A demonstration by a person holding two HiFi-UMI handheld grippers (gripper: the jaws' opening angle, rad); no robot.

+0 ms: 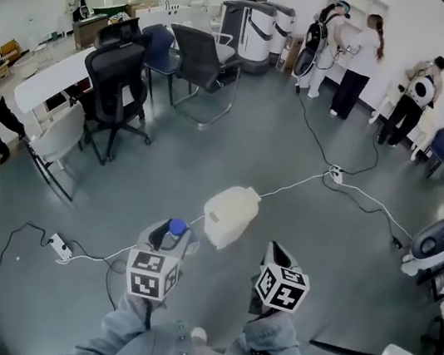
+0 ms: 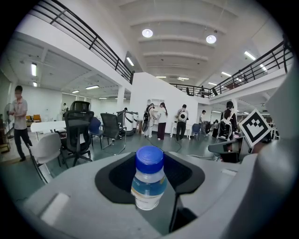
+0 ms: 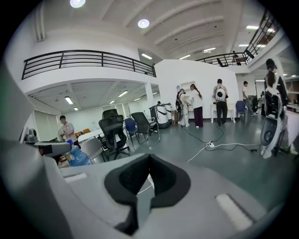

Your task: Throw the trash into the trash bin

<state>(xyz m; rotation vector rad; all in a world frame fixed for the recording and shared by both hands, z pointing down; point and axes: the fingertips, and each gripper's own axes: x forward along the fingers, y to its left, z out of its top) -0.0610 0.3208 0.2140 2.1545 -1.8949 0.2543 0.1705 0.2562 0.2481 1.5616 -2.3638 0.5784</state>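
a large open hall with a grey floor (image 1: 209, 153), white walls and a railed gallery above. a white counter (image 1: 49, 76) runs along the left, with black office chairs (image 1: 118, 83) beside it. several people (image 1: 359, 65) stand at the far wall near a grey machine (image 1: 248, 33). a white cable (image 1: 292, 187) trails across the floor to a power strip (image 1: 336, 176), and another power strip (image 1: 60, 247) lies nearer on the left.

the left gripper (image 1: 169, 239) is held out low in front of the person, and its fingers are grasping a small clear bottle (image 2: 148, 179). the bottle has a blue cap and a pale label and stands upright between the dark pads, its cap clear above them, carried in the air above the floor.

the right gripper (image 1: 274, 257) is held alongside, near the left one but apart from it. its fingers are clenched together with nothing between them; only floor shows through the notch above the pads.

just ahead of the two grippers and between them, a whitish jug-shaped container (image 1: 230, 216) shows against the floor. i cannot tell whether it is the trash bin. denim sleeves (image 1: 143, 345) show at the bottom edge of the head view.
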